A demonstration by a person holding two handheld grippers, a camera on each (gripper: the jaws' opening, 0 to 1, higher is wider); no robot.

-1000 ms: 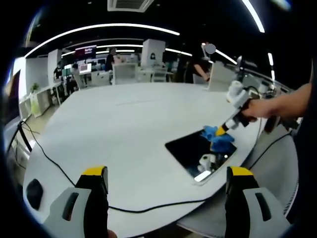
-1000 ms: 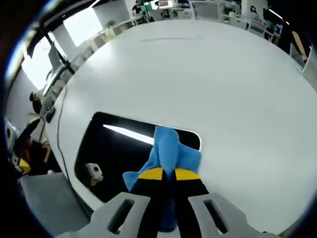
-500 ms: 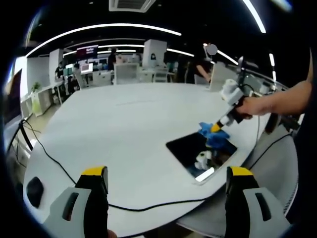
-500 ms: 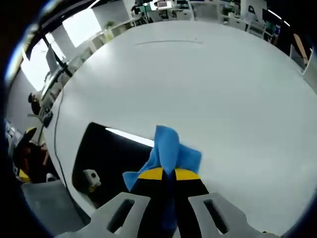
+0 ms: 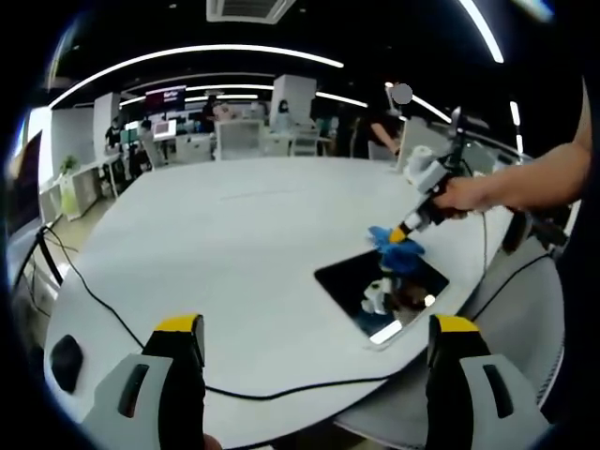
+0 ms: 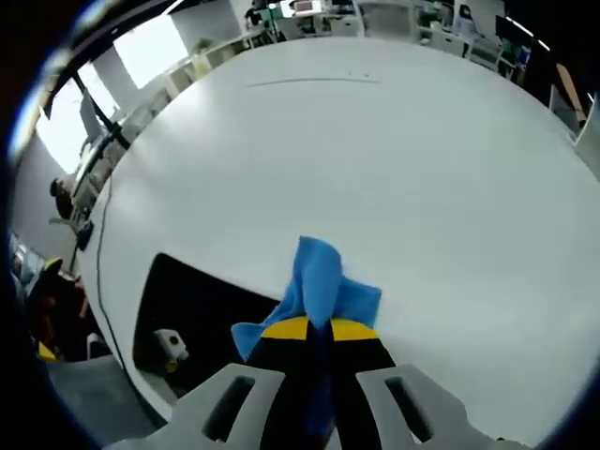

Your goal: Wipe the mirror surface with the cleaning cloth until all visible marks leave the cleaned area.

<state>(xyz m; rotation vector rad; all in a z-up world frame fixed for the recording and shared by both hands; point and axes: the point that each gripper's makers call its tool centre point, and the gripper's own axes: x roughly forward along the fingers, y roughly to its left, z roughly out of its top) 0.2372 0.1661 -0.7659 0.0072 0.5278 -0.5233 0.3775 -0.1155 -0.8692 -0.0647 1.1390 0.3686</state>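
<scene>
The mirror (image 5: 380,292) lies right of centre on the white table (image 5: 234,244); the cleaning cloth (image 6: 319,286), clenched in the right gripper (image 6: 319,330), meets its upper edge. The left gripper (image 5: 309,328) hangs released. We would press flat and overlap strokes.

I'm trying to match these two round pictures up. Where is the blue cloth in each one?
Left gripper view: the blue cloth sits right of centre, at the far edge of the dark mirror, pinched by the right tool in a person's hand.
Right gripper view: the cloth is low at centre, sticking out of that tool's own shut jaws.
Shared landmark: the mirror on the white table.
</scene>
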